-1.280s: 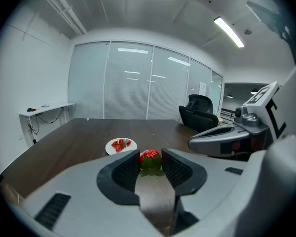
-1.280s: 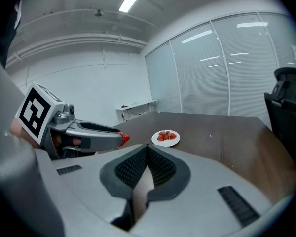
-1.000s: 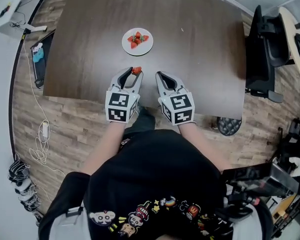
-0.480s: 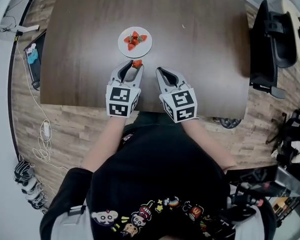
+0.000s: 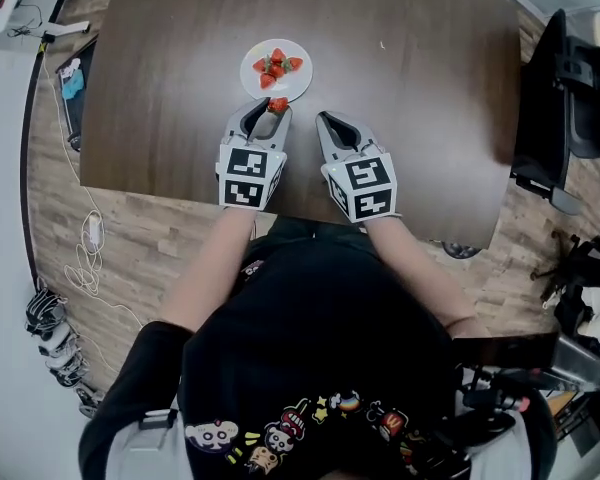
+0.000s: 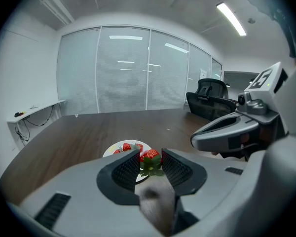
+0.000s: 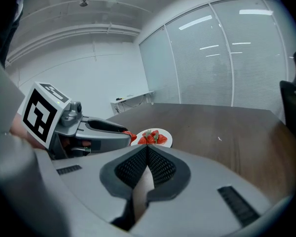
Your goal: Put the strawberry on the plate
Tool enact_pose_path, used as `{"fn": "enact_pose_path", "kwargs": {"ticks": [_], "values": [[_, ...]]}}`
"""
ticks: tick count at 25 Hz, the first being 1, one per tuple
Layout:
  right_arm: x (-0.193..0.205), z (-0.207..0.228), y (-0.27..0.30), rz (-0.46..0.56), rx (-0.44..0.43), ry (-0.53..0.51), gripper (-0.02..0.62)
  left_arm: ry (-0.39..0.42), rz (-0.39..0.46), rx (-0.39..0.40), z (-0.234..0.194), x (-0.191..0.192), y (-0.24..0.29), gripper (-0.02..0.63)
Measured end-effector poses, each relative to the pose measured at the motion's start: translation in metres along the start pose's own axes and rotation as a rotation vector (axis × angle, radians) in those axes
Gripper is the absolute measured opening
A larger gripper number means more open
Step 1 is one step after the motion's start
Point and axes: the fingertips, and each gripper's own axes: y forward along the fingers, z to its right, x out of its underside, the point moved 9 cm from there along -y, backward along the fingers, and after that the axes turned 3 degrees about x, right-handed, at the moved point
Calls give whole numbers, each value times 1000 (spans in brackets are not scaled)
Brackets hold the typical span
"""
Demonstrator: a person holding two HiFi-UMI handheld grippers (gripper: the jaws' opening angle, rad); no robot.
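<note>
Left gripper (image 5: pixel 271 110) clamps strawberry (image 5: pixel 277 104) at near rim of upper-centre plate (image 5: pixel 253 85), right gripper (image 5: pixel 323 118) closed empty; early release could drop it on counter (image 5: pixel 430 98).

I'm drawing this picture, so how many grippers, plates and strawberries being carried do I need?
Grippers: 2, the left gripper and the right gripper
Plates: 1, the plate
Carried strawberries: 1, the strawberry between the left gripper's jaws
Total: 4
</note>
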Motion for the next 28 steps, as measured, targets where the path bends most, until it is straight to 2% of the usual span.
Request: {"fn": "enact_pose_path", "kwargs": {"ticks": [12,28], "values": [[8,10,53,-59,-11,-7,5,-20,-34,-9,-20,5,36,143],[15,22,80,-79,-6,31,5,27,-70,-8,-28,21,77,143]]}}
